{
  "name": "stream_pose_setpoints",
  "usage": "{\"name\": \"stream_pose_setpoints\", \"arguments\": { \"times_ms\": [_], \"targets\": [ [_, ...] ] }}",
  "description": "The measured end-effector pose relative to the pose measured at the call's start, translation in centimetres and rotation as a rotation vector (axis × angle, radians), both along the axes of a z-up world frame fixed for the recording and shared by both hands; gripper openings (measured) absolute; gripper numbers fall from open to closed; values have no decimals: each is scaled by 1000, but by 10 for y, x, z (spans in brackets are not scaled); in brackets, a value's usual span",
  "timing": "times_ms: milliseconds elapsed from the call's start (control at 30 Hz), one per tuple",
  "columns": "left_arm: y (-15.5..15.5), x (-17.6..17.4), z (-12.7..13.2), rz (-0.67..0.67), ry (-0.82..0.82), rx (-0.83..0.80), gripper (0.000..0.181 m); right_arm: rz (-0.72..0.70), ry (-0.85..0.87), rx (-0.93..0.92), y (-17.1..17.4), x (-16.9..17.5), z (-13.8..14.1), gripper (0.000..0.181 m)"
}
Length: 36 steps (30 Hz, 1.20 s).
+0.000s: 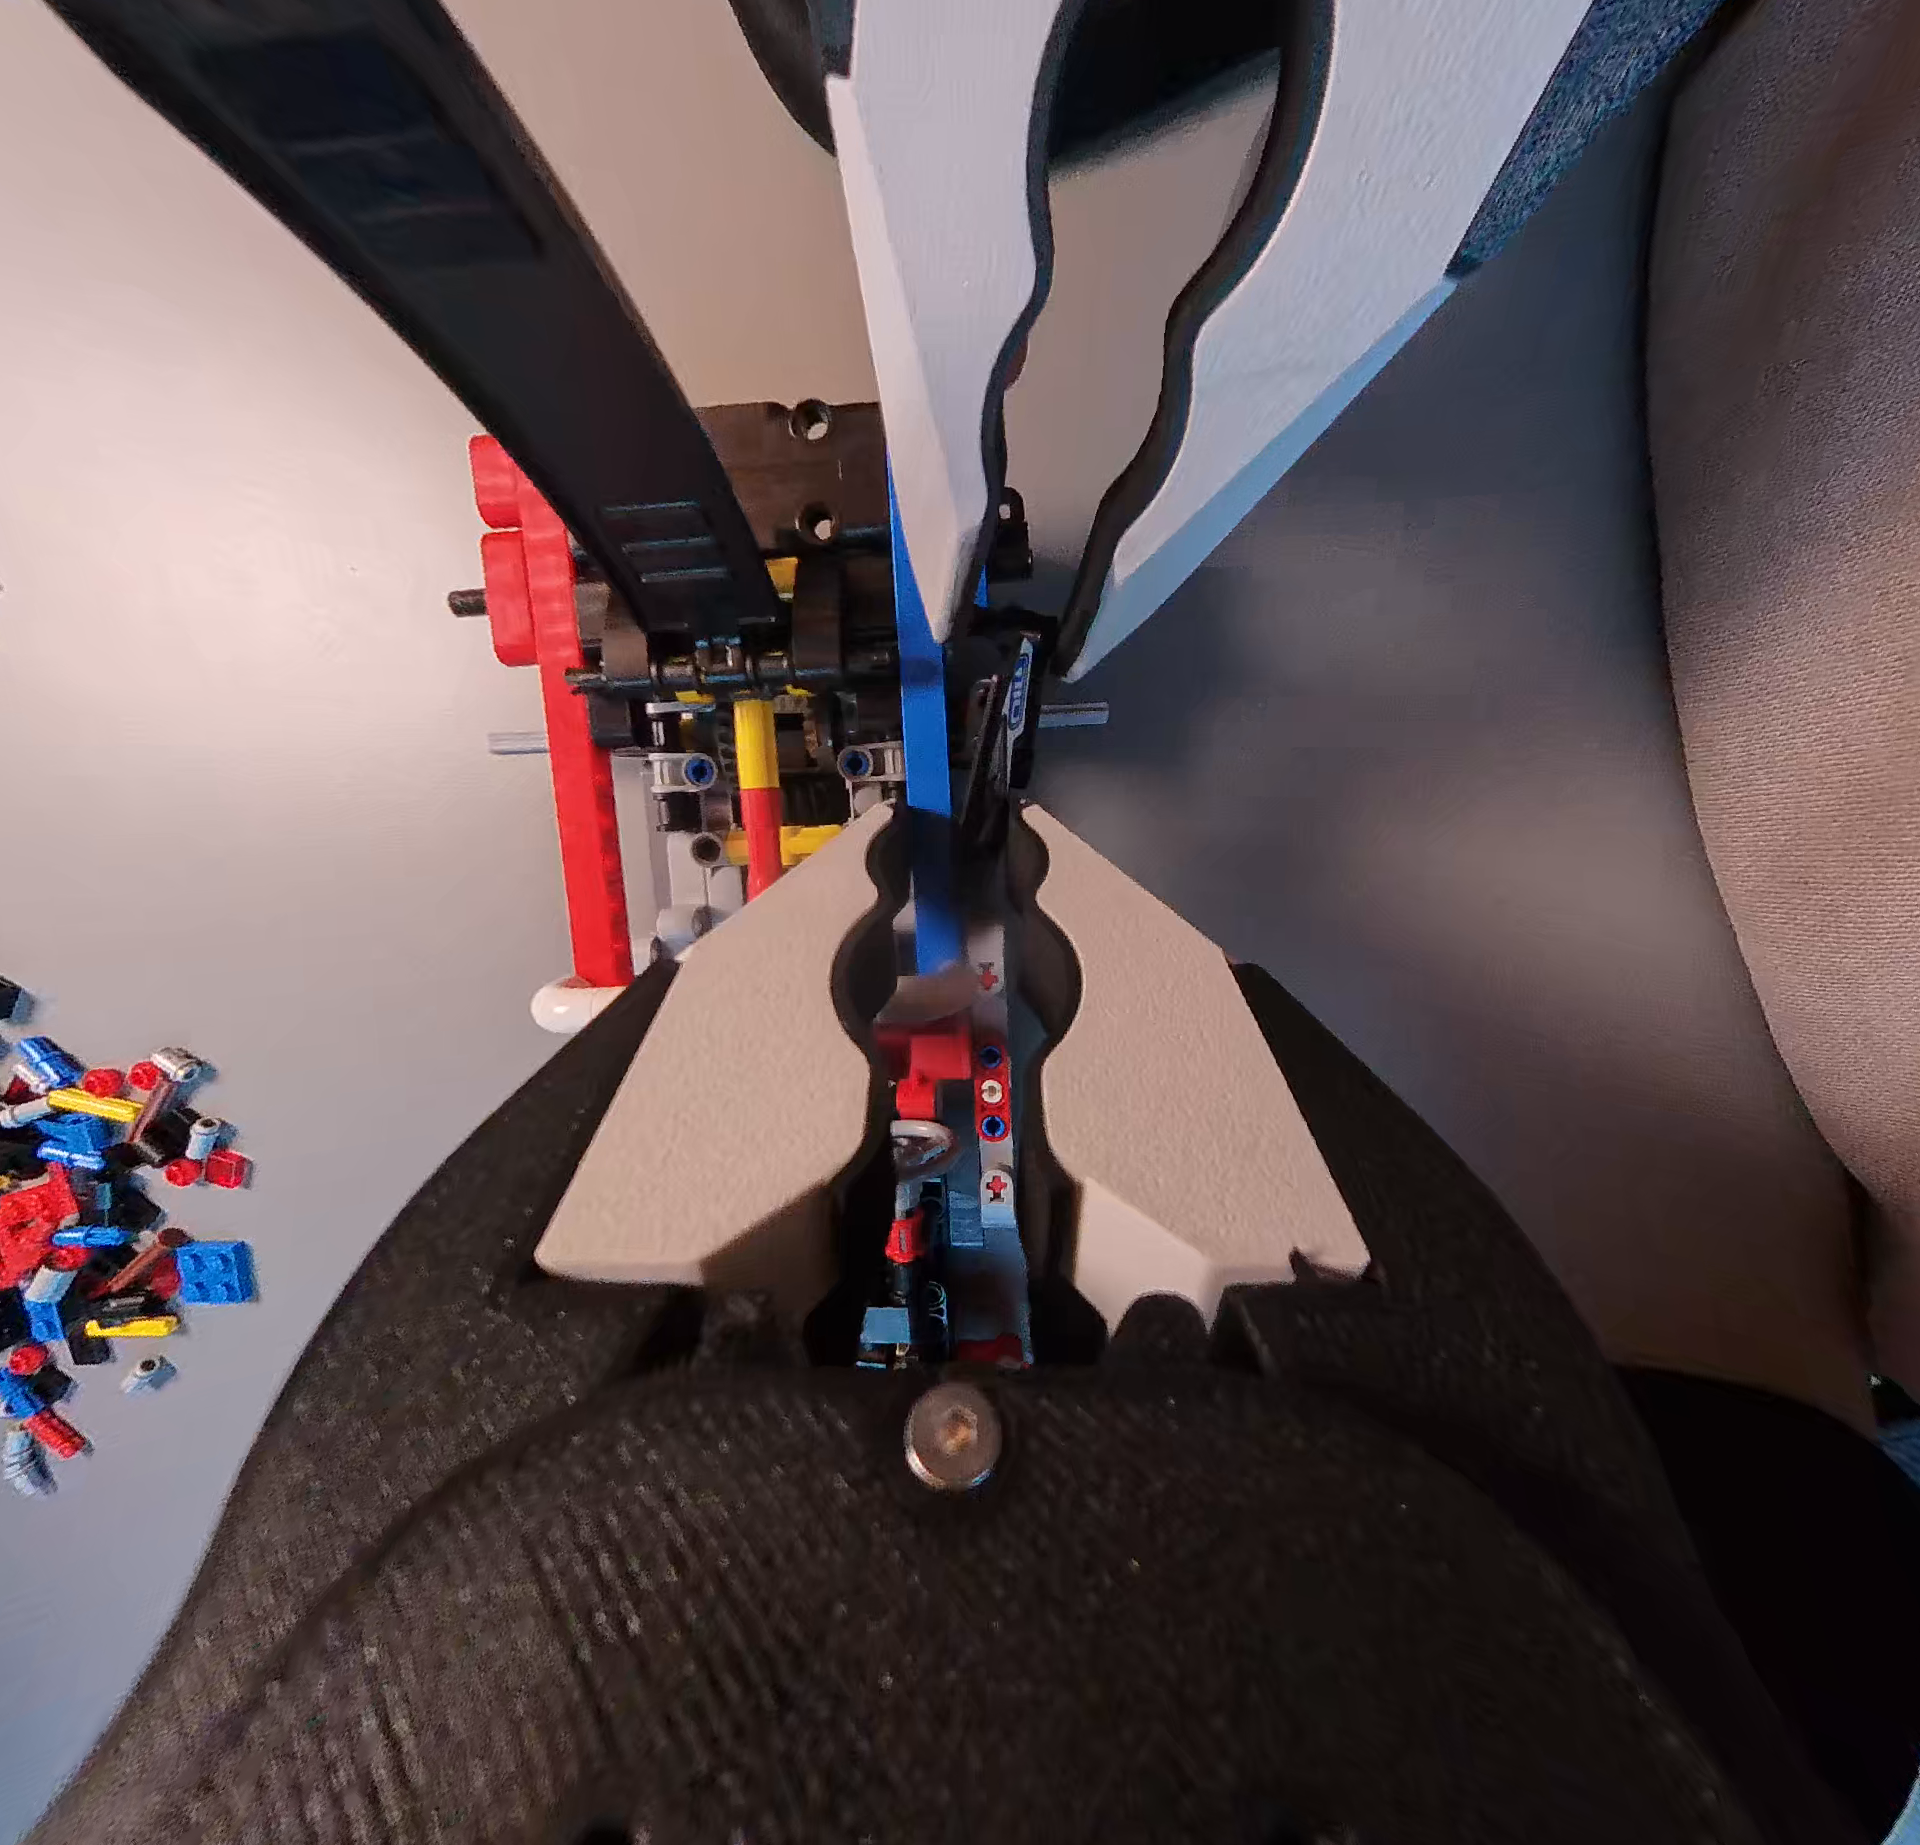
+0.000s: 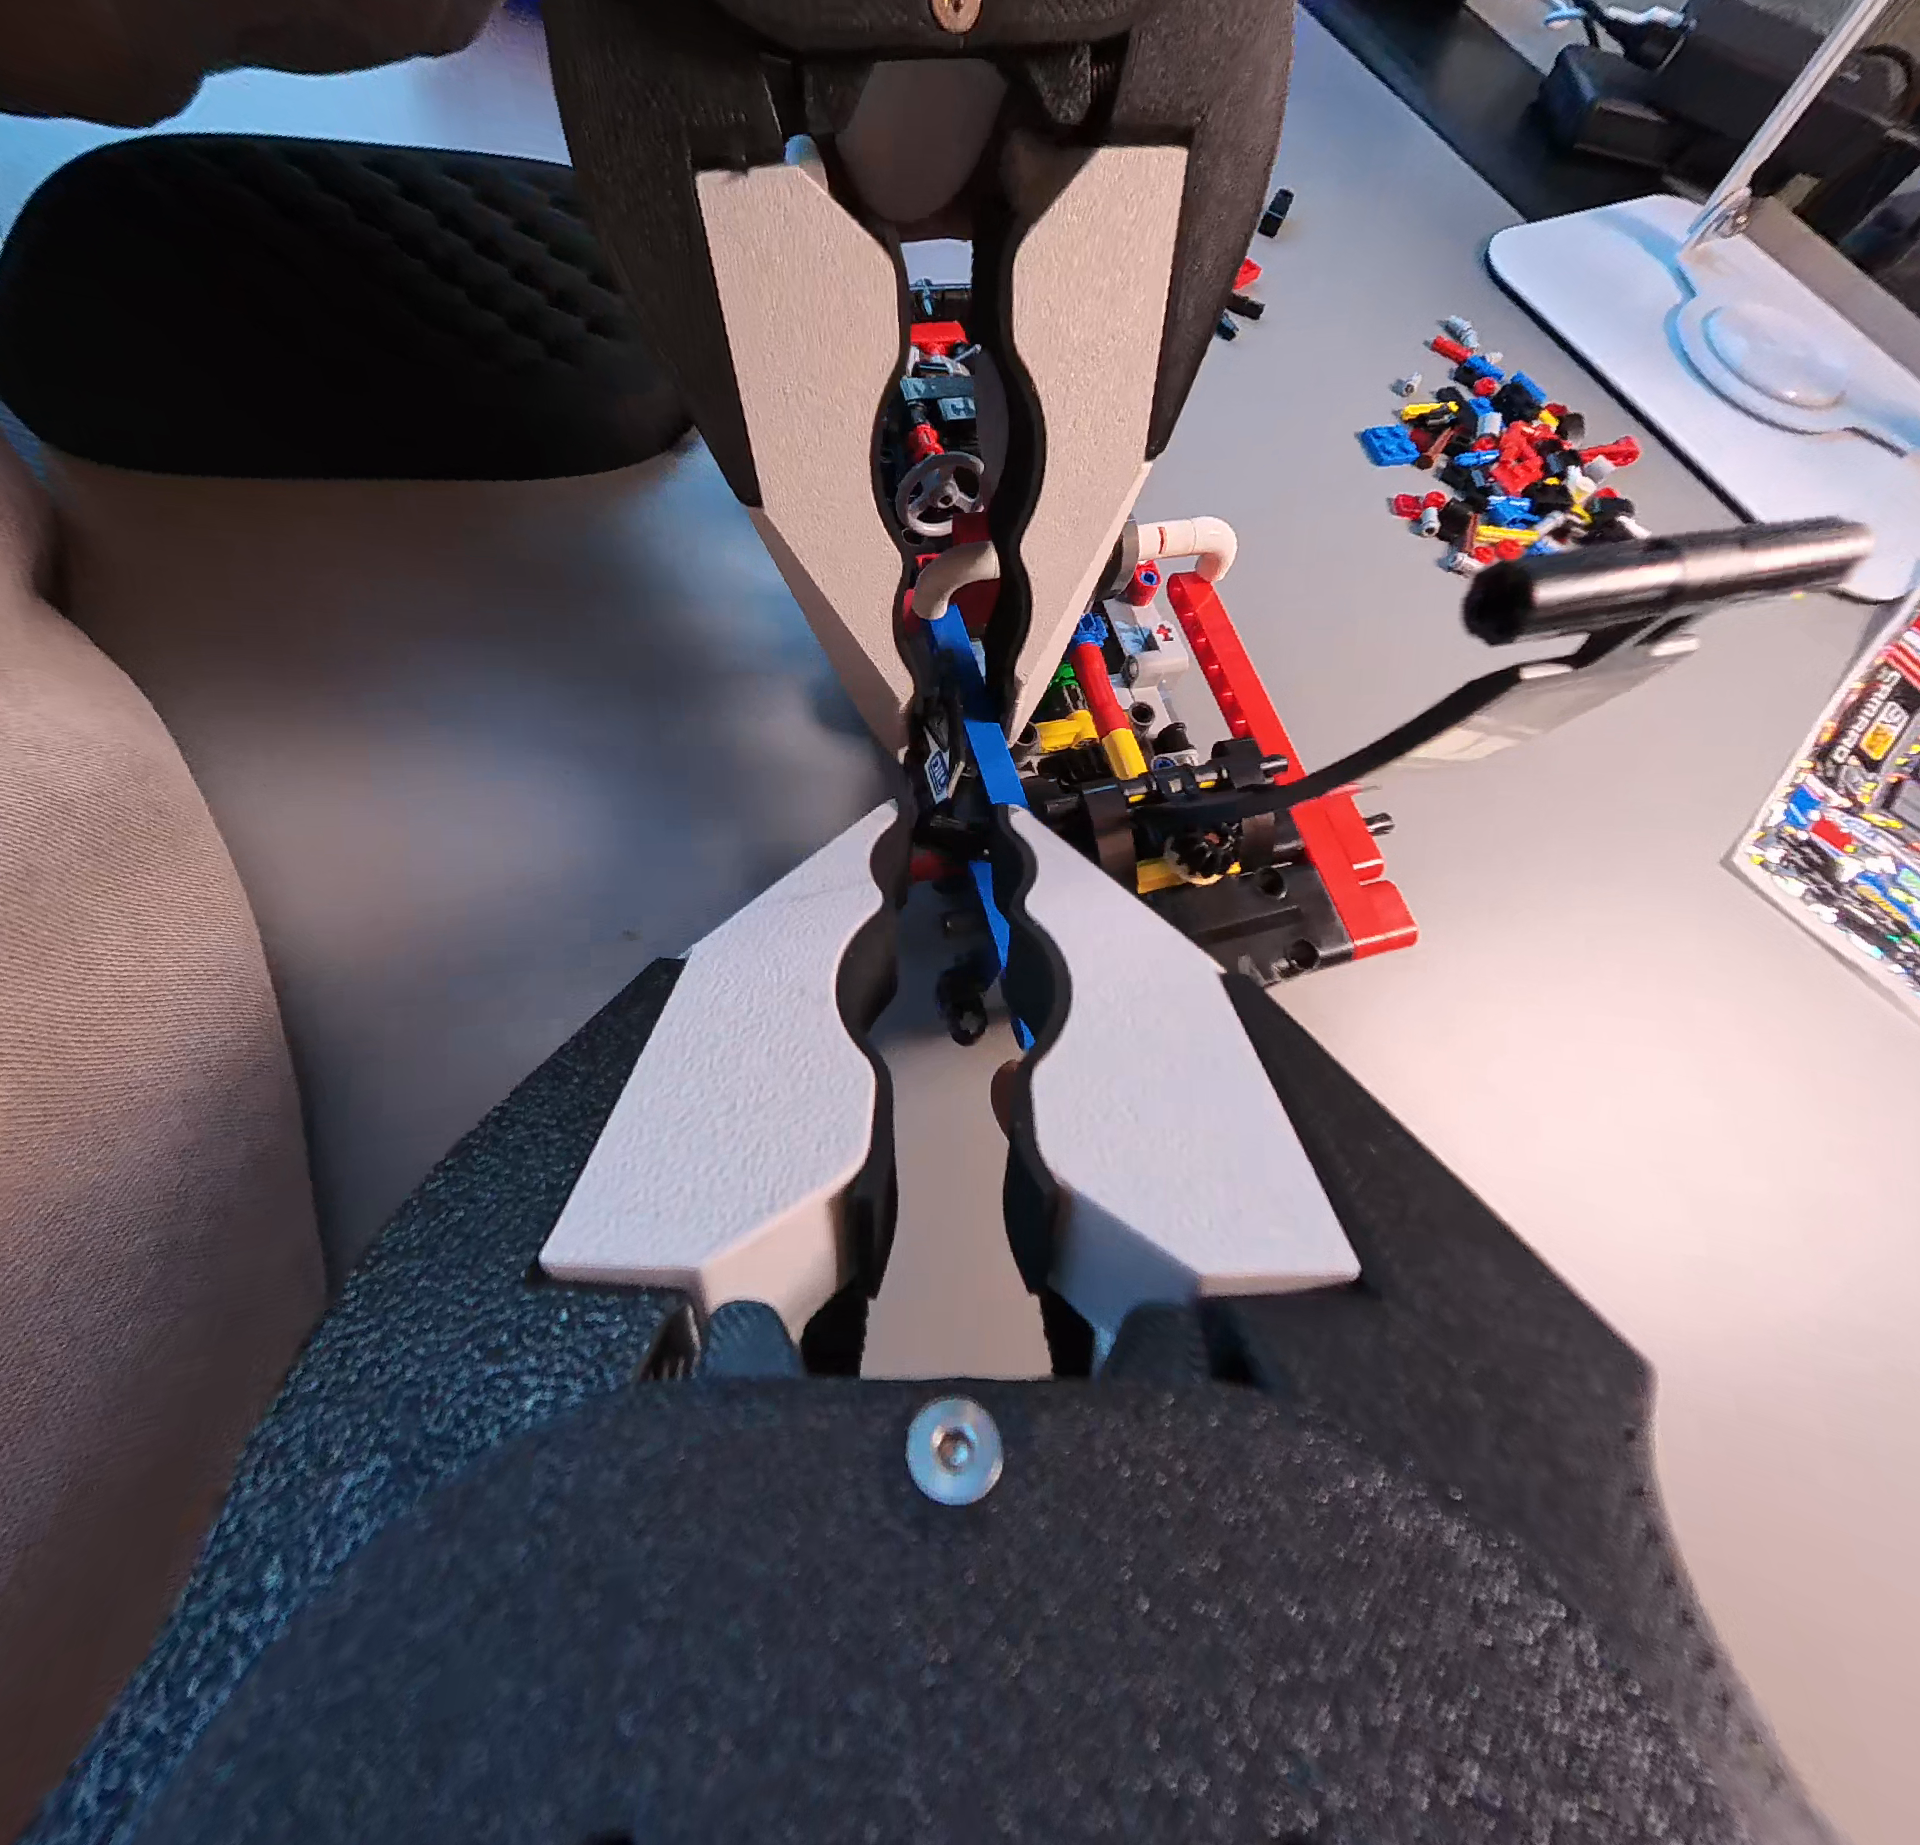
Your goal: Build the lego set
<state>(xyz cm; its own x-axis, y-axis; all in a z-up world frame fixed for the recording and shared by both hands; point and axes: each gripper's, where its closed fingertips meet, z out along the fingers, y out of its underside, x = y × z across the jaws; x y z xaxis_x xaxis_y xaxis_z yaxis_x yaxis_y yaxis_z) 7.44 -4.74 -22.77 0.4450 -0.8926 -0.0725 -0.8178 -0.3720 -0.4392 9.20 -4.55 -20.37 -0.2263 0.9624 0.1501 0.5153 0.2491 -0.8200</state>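
The lego model [image 1: 717,756] lies on the grey table, with a red side beam [image 2: 1268,715], a blue side beam [image 1: 925,746] and a yellow and red axle in the middle. My left gripper [image 1: 958,808] is closed around the blue side near the grey steering wheel [image 1: 920,1141]. My right gripper [image 2: 948,810] faces it tip to tip, closed on the same blue beam [image 2: 987,767] and on a black stickered piece [image 2: 940,767]. Each gripper also shows in the other's view: the right [image 1: 1010,649], the left [image 2: 958,735].
A pile of loose red, blue, black and yellow pieces [image 2: 1507,465] lies beyond the model, and shows in the left wrist view [image 1: 94,1224]. A black rod with a flat blade [image 2: 1662,590] reaches onto the model. A monitor stand base [image 2: 1621,289] and a printed sheet [image 2: 1849,808] are at the right. A black chair armrest [image 2: 312,309] and a brown sleeve [image 2: 125,964] are at the left.
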Motion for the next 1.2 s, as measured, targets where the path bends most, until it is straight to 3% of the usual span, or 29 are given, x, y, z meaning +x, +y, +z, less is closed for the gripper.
{"name": "stream_pose_setpoints", "arguments": {
  "times_ms": [200,500,800,1033,1200],
  "targets": [
    [2,0,0,9,13,26,15,27,3,20,-3,4,5,0],
    [3,-6,2,-2,-16,145,16,78,80,38,-4,0,3,0],
    [-6,-2,18,-38,-136,213,14,215,164,75,-14,-1,3,0],
    [-15,-6,13,-59,-91,177,7,255,105,131,-12,-2,0,0],
    [-45,-10,10,-64,-140,63,11,298,35,74,-29,11,-1,1]
  ]
}}
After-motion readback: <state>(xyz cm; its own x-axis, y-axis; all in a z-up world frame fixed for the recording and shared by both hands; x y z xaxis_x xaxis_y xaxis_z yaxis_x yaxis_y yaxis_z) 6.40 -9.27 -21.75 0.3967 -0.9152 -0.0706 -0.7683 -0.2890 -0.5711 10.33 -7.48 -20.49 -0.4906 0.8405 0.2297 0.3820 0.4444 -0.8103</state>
